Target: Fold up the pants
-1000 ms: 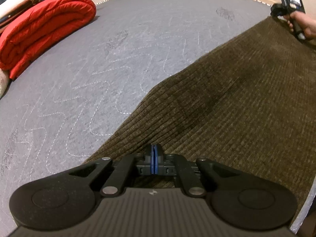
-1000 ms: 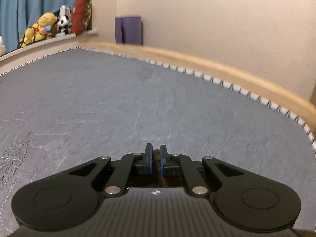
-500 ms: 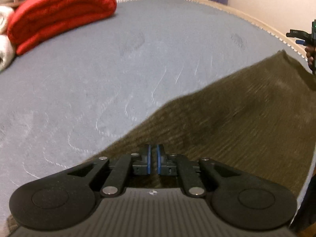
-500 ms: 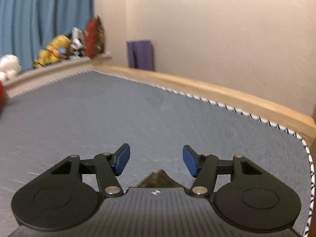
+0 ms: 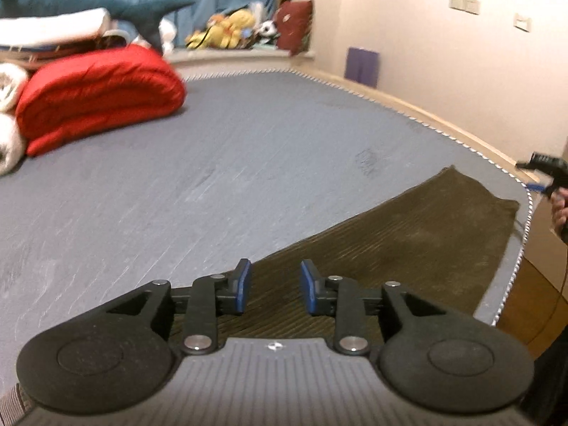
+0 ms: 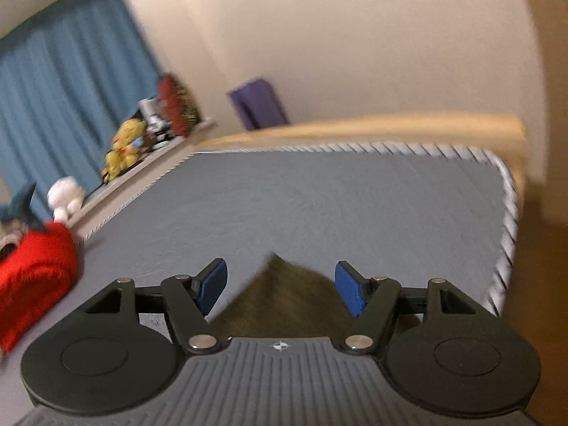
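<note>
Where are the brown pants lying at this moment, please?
The brown pants lie flat on the grey mattress near its right corner in the left wrist view, far from the red blanket; one pointed corner shows in the right wrist view.

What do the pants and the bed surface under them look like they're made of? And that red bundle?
Pants: looks like brown corduroy or a ribbed knit, matte; fine parallel ridges run across it.
Bed surface: grey woven or felt-like fabric, matte, probably a quilted mattress cover; corded striped trim along the edge.
Red bundle: soft, puffy fabric folded in thick rolls, likely a padded quilt; blur hides the weave.
</note>
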The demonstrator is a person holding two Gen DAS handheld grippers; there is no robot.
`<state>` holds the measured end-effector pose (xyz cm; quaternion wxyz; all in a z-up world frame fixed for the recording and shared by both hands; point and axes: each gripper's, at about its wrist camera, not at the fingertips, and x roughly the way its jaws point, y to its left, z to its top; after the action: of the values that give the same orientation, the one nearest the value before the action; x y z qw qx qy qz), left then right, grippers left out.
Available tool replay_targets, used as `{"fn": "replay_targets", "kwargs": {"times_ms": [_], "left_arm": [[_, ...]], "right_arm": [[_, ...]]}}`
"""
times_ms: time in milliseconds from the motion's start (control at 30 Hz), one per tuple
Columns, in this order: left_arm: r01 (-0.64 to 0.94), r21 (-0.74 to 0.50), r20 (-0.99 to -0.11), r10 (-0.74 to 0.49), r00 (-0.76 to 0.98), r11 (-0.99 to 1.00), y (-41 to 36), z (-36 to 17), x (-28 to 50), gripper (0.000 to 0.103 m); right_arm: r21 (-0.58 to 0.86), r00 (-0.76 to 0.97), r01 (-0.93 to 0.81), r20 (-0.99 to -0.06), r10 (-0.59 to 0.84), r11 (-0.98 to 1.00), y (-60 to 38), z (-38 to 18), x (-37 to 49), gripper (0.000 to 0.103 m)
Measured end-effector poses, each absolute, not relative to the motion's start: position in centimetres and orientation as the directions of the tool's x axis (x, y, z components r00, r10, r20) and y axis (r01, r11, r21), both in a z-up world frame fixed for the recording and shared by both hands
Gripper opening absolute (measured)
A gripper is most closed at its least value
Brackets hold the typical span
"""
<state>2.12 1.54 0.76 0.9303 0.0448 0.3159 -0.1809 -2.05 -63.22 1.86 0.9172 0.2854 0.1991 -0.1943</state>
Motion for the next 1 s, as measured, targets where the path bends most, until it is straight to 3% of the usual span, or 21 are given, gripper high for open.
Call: {"fn": "replay_targets", "kwargs": {"times_ms": [233, 433, 500, 567, 633, 733, 867, 1000], "left_arm": [[0.386, -0.036, -0.577, -0.334, 0.745, 0.922, 0.3, 1.9, -0.2, 0.048], [0.351, -0.010, -0.606, -0.285, 0.742, 0.936, 0.8, 0.6, 1.1, 0.049], [0.339, -0.004, -0.615, -0.269, 0.741, 0.941, 1.0, 0.2, 1.5, 0.048], [0.331, -0.006, -0.620, -0.263, 0.739, 0.944, 1.3, 0.1, 1.8, 0.048], [0.326, -0.013, -0.618, -0.264, 0.740, 0.945, 1.6, 0.1, 2.1, 0.048], [0.318, -0.021, -0.610, -0.264, 0.747, 0.948, 1.9, 0.3, 2.3, 0.048], [0.285, -0.026, -0.596, -0.243, 0.765, 0.958, 3.0, 0.7, 2.6, 0.049], [0.226, -0.034, -0.595, -0.201, 0.778, 0.974, 5.0, 0.8, 3.1, 0.049]], "right_arm": [[0.527, 0.764, 0.560, -0.628, -0.151, 0.639, -65.8, -4.4, -3.7, 0.069], [0.594, 0.742, 0.596, -0.664, -0.089, 0.540, -66.3, -7.8, -1.7, 0.068], [0.586, 0.748, 0.598, -0.654, -0.117, 0.547, -66.0, -7.8, -1.1, 0.062], [0.587, 0.738, 0.629, -0.657, -0.154, 0.509, -66.1, -8.2, -1.2, 0.034], [0.589, 0.722, 0.662, -0.666, -0.186, 0.463, -66.3, -8.7, -1.5, 0.018], [0.589, 0.726, 0.664, -0.655, -0.209, 0.460, -65.9, -8.6, -1.5, 0.014], [0.477, 0.753, 0.624, -0.580, -0.311, 0.619, -61.8, -4.8, -0.6, 0.013], [0.176, 0.888, 0.371, -0.353, -0.294, 0.912, -50.4, 2.0, -0.2, 0.012]]}}
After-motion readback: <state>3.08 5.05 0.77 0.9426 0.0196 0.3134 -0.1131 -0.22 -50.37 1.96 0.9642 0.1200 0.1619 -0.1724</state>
